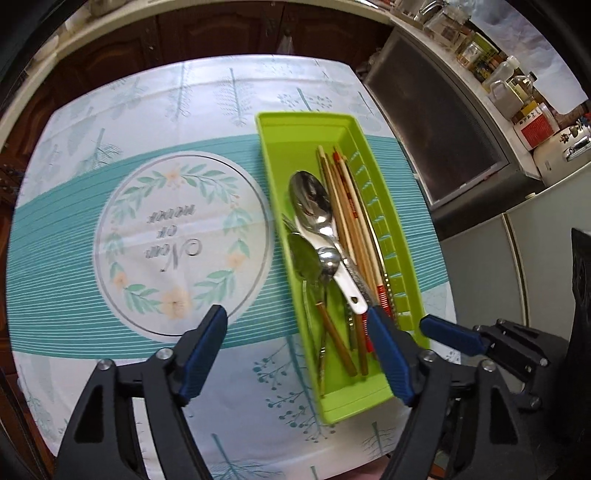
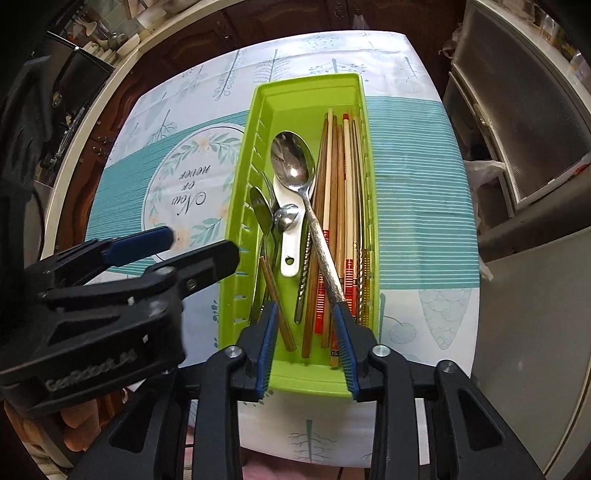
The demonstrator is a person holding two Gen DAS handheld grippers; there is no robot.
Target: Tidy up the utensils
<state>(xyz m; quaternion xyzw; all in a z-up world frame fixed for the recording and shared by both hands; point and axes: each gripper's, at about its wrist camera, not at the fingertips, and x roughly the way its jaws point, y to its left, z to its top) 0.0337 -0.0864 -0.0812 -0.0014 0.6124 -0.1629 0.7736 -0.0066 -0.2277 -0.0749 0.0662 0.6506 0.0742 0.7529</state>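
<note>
A: Table cover?
B: White tablecloth (image 1: 207, 92), teal band, leaf wreath round upside-down lettering.
A: Beyond it?
B: Dark wood cabinets (image 1: 192, 33). Bottles and jars (image 1: 509, 85) line a counter, grey screened panel (image 1: 443, 147) beside them.

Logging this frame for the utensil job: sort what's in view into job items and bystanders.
Job:
- green tray
- large steel spoon
- white spoon
- chopsticks
- left gripper, open
- right gripper, open

Bystanders:
- tablecloth
- bottles and jars on the counter
</note>
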